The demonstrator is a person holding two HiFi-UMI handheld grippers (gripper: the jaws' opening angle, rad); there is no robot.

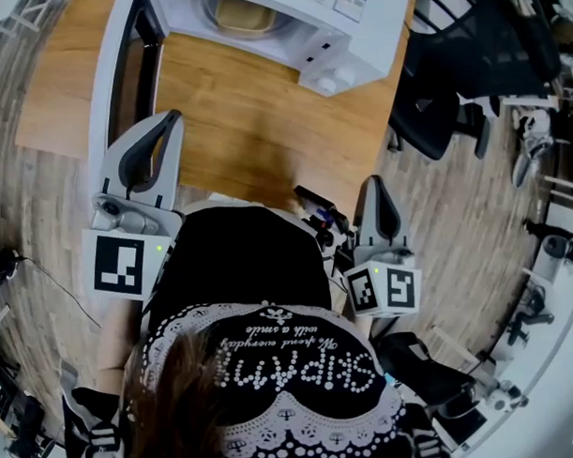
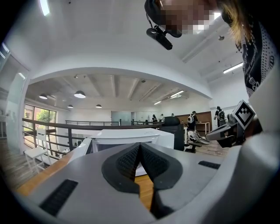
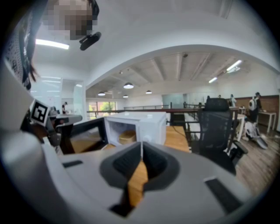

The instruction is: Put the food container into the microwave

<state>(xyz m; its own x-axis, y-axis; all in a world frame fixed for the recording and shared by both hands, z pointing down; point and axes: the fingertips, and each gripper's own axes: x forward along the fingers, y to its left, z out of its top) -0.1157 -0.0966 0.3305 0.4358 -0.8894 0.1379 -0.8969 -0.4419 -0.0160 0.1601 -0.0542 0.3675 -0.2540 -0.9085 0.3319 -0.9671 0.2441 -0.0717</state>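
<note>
The white microwave (image 1: 289,26) stands at the far end of the wooden table (image 1: 255,131) with its door (image 1: 121,69) swung open to the left. A tan food container (image 1: 244,13) sits inside the cavity; the right gripper view also shows the container (image 3: 127,136) inside the microwave (image 3: 144,124). My left gripper (image 1: 170,119) is shut and empty, its tip close beside the open door. In the left gripper view the left gripper (image 2: 140,146) points at the microwave (image 2: 127,138). My right gripper (image 1: 374,185) hangs at the table's near right edge, shut with nothing in it, its pads (image 3: 151,162) meeting at the tip.
A black office chair (image 1: 450,67) stands right of the table, on the wooden floor. Equipment and stands (image 1: 537,139) crowd the far right. A railing (image 2: 48,131) runs behind the table. Several people (image 2: 192,120) stand far off across the room.
</note>
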